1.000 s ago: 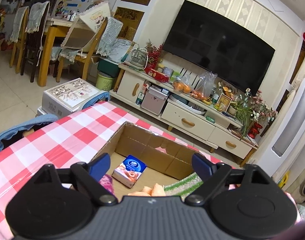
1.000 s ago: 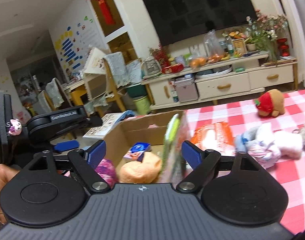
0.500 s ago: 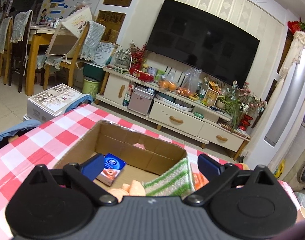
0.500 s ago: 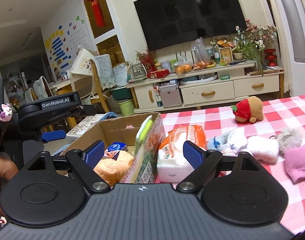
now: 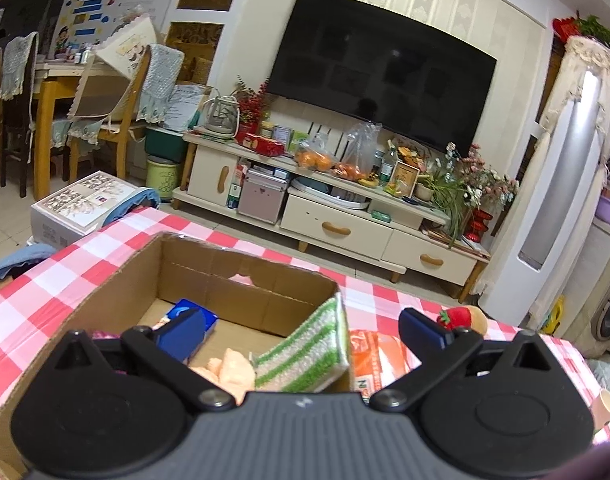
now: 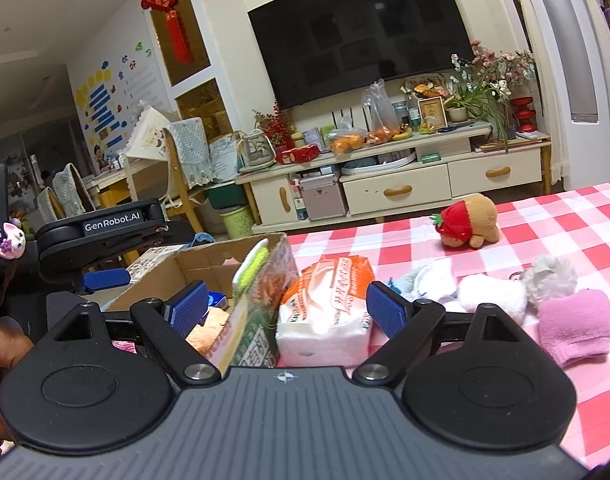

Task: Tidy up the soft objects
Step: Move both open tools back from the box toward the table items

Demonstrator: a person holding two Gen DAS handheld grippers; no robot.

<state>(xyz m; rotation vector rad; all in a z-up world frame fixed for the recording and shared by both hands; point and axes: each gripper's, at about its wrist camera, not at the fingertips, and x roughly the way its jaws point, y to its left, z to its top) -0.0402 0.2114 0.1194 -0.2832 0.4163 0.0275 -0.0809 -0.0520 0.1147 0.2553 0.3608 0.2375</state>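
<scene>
Hovering over the near edge of the cardboard box [image 5: 209, 272], the left gripper [image 5: 301, 326] has its jaws spread wide, having just been opening, with nothing pressed by either pad; its left blue pad hangs inside the box above a blue packet [image 5: 185, 310], and its right pad hangs outside the box over the orange tissue pack [image 5: 369, 356]; between the two, below the tips, a green-and-white striped sponge pack [image 5: 309, 354] leans upright against the box's right wall, with a peach plush thing [image 5: 231, 370] lying just left of it on the box floor; the right gripper [image 6: 285, 304] also stands wide apart and grips nothing; in its view the tissue pack [image 6: 329, 308] lies on the red-and-white checked tablecloth [image 6: 565, 220] just outside the box [image 6: 193, 268], touching or nearly touching its right wall, and sits between the blue pads without either pad on it; farther right on the cloth lie white plush pieces [image 6: 493, 294], a grey fluffy toy [image 6: 553, 276] and a pink sock [image 6: 575, 326] close together, with a strawberry-capped plush toy [image 6: 469, 222] well apart behind them; a hand [image 6: 3, 352] shows at the left edge.
</scene>
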